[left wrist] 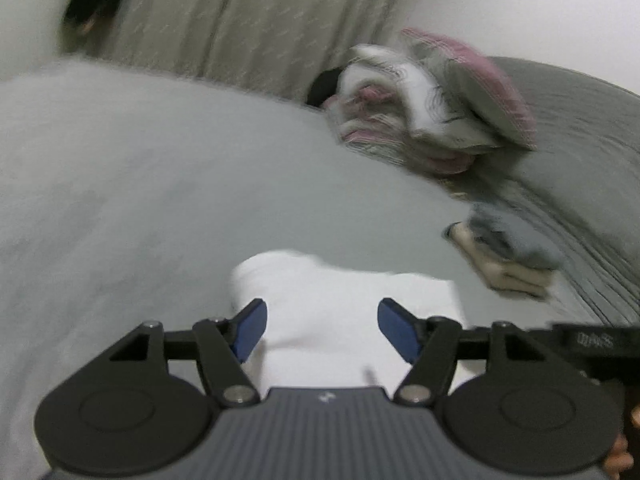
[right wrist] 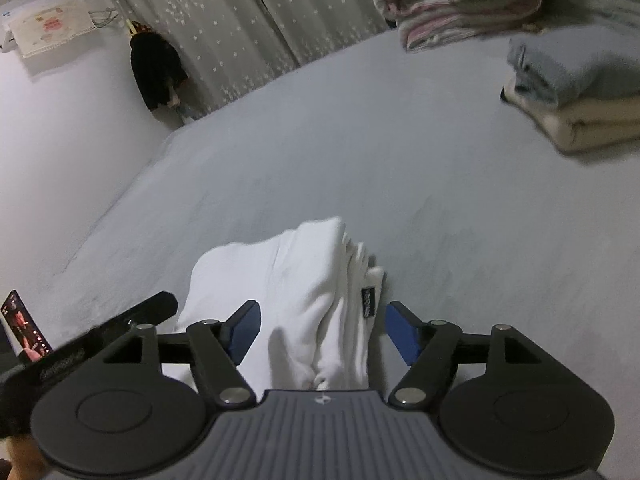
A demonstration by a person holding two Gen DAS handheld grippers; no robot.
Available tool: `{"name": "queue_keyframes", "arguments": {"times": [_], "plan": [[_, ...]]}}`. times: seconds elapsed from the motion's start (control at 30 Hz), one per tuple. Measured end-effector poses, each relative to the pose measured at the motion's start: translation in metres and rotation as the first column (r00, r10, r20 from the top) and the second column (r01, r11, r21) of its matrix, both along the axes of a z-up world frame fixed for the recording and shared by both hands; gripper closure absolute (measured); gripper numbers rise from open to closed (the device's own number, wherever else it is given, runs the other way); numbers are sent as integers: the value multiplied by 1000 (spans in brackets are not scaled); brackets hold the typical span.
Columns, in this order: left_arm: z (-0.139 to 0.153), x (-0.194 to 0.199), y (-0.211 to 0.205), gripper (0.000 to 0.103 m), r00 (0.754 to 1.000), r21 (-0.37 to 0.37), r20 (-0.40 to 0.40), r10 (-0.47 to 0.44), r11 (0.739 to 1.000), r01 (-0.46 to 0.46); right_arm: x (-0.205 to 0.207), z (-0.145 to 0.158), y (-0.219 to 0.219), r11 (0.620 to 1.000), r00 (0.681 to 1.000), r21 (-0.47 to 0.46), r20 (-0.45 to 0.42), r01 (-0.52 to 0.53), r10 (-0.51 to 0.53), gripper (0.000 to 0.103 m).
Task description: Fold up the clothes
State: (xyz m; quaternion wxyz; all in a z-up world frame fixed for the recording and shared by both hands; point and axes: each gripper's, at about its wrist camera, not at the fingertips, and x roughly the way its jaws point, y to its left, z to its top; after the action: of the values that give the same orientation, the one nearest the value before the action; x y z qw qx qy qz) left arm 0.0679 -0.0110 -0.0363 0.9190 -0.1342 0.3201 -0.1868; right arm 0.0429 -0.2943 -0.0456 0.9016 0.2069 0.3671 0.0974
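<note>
On the left, the left gripper (left wrist: 322,330) stands with its jaws released; the white garment (left wrist: 340,304) lies between the blue pads, and neither pad presses on it. In the middle of the bed (right wrist: 360,152) this garment rests as a folded bundle, with loose layered edges and a small dark label (right wrist: 368,302) on its right side. The right gripper (right wrist: 322,330) is also released: its jaws stand apart on either side of the same bundle and do not clamp it.

I think the main risk is the fold itself. The layers on the right side look loose, so a pad that brushes them while it pulls away could drag the top layer and open the fold again. The left view is blurred, so that gripper may be moving quickly, which makes such a snag more likely.

At the far right a stack of folded clothes (right wrist: 580,92) waits, well apart from the bundle. If the bundle is carried there with a grasp on only the upper layers, the lower ones could hang down and unfold.
</note>
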Motion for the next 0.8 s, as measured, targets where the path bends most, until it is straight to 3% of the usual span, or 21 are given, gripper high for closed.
{"name": "queue_keyframes", "arguments": {"times": [0.17, 0.33, 0.4, 0.5, 0.7, 0.8], "plan": [[-33, 26, 20, 40, 978, -113, -205, 30, 992, -54, 10, -15, -9, 995, 997, 93, -79, 24, -16, 32], [-56, 33, 40, 50, 957, -295, -290, 11, 950, -101, 18, -37, -20, 974, 989, 219, -147, 63, -31, 32], [-61, 32, 43, 53, 954, -319, -300, 11, 941, -111, 20, -41, -21, 968, 989, 242, -148, 61, -25, 50], [-63, 30, 49, 63, 952, -345, -306, 22, 929, -132, 21, -41, -23, 961, 986, 262, -157, 88, -48, 58], [-52, 23, 53, 68, 944, -396, -329, 23, 904, -160, 17, -22, -31, 955, 992, 284, -117, 82, -50, 63], [-44, 17, 51, 68, 946, -392, -323, 12, 908, -145, 19, -18, -39, 949, 991, 303, -128, 82, -45, 63]]}}
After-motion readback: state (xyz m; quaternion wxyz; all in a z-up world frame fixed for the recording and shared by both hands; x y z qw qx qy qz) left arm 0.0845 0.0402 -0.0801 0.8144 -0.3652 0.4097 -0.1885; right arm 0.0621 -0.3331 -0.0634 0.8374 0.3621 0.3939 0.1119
